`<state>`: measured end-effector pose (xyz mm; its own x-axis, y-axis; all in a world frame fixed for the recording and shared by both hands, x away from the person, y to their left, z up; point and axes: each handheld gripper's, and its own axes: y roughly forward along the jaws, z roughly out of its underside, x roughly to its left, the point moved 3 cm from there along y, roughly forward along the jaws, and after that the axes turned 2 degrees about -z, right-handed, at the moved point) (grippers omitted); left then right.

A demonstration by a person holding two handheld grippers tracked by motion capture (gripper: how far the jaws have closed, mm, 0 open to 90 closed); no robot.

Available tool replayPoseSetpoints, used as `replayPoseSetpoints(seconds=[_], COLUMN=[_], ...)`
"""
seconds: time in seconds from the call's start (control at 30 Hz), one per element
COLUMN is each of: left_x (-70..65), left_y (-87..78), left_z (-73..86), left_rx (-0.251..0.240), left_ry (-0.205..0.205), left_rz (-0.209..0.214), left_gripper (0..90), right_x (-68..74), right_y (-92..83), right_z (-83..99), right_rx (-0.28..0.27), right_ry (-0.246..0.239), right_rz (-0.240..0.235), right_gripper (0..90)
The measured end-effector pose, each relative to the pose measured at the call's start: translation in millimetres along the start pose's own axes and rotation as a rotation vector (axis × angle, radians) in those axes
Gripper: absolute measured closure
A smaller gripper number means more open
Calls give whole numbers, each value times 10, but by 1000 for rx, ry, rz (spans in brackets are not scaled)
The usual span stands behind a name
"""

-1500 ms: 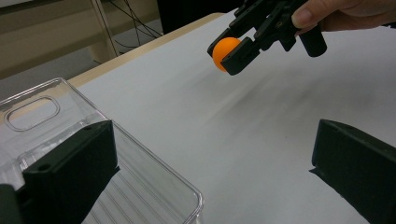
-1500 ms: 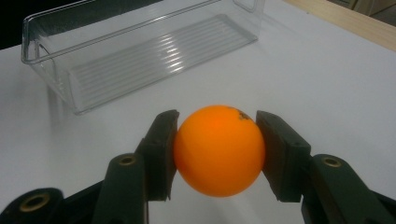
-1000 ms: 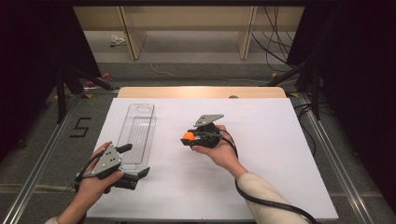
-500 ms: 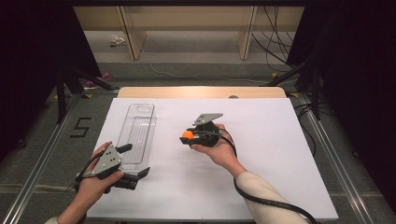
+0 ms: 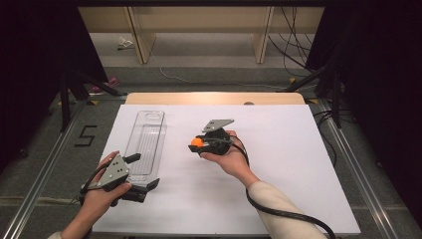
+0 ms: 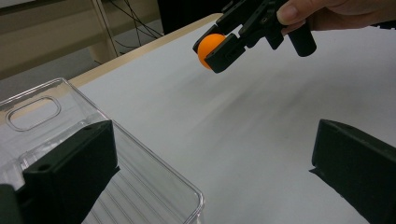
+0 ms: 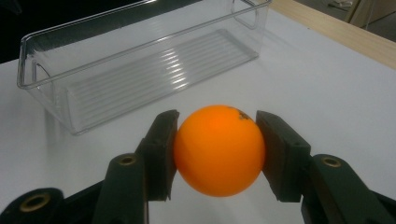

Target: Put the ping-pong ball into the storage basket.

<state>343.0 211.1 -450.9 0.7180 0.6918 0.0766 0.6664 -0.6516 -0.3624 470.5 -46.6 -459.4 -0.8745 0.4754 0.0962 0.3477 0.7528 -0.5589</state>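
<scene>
White sheeting covers the table (image 5: pixel 278 164) in front of me, with a wooden strip along its far edge and dark floor around it. On the left part of the sheet lies a clear plastic bin (image 5: pixel 147 142), long and narrow, with a ribbed bottom and a handle slot at its far end; nothing lies in it.

My right gripper (image 5: pixel 200 144) hangs above the middle of the table, to the right of the bin and apart from it, its jaws aimed toward the bin. Between them I pinch an orange ball (image 7: pixel 219 149): one pad presses on each side of it, and it sits clear of the sheet, casting no contact with the surface in the left gripper view.

My left gripper (image 5: pixel 149 185) rests low at the near end of the bin, my hand around its body. Its jaws stand spread wide with nothing between them; one black finger (image 6: pixel 70 170) sits against the bin's near corner, the other over bare sheet.
</scene>
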Motion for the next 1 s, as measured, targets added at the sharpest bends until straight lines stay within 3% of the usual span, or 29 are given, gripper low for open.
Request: replayPoseSetpoints(seconds=[1.0], left_x=[-1], left_y=[-2], left_z=[-1], left_rx=[-2], left_ry=[0], left_rz=[-2], left_gripper=[0], right_x=[57], right_y=[123], right_z=[-98], right_rx=[-8], right_ry=[-5], right_rz=[-12], right_gripper=[515])
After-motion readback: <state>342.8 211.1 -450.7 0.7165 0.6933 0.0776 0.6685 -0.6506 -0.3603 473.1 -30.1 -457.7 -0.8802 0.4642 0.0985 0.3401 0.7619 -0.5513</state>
